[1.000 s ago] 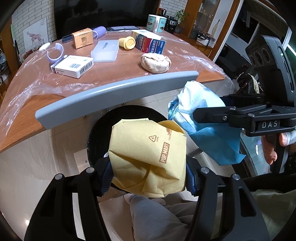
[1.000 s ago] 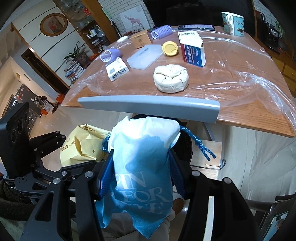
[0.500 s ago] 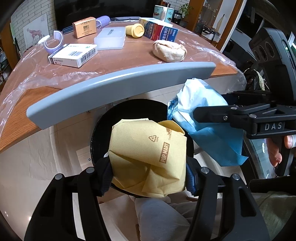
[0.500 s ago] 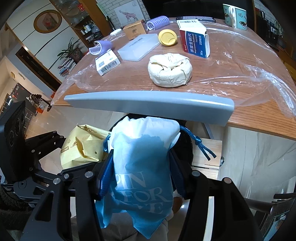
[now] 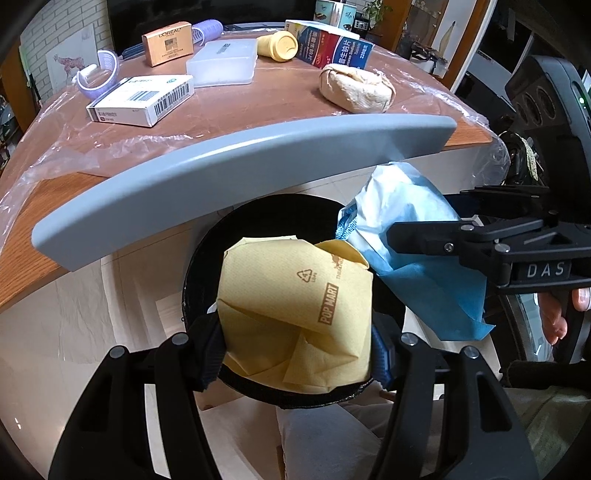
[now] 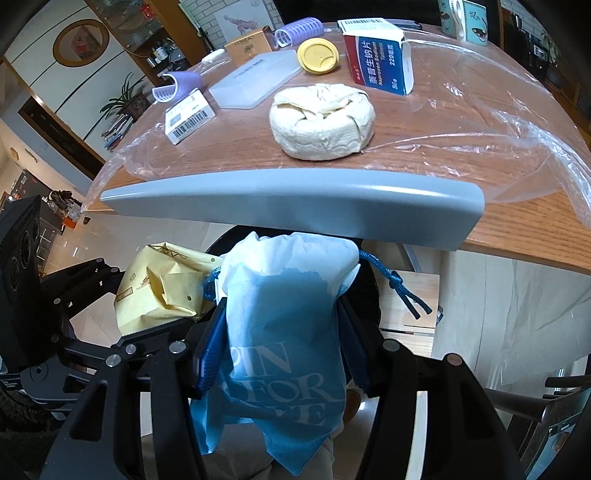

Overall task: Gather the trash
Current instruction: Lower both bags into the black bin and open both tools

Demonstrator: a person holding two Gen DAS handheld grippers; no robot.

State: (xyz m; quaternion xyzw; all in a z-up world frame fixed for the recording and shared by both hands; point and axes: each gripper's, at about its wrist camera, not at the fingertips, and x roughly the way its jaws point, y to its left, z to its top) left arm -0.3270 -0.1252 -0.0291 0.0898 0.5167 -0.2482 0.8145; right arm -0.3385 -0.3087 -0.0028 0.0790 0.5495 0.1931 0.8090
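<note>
Our left gripper [image 5: 297,347] is clamped on a crumpled yellow paper bag [image 5: 295,314] printed POP MART, and we hold it directly over the open mouth of a black trash bin [image 5: 207,258] that sits below the tabletop's near edge. Just to its right, our right gripper [image 6: 282,339] squeezes a blue and white bag [image 6: 284,332] with pale lettering, also above the bin; its blue drawstring [image 6: 399,288] dangles off the right side. The two bags hang side by side, nearly touching, the yellow one on the left and the blue one on the right.

Beyond the bin, a grey curved bar [image 5: 229,177] runs along the near edge of the wooden tabletop [image 6: 517,221], which is covered by a loose clear plastic sheet [image 6: 480,122]. On it, nearest to us, lies a round wad of cream paper [image 6: 321,122]. Farther back stand a blue and white medicine box [image 6: 380,62], a yellow lid [image 6: 317,55] and a translucent flat case [image 6: 255,77]. To the left we see a white barcoded box [image 6: 188,114], a purple hair roller [image 6: 175,85] beside it, a tan carton [image 5: 168,42] and another purple roller [image 6: 297,31] at the far edge.
</note>
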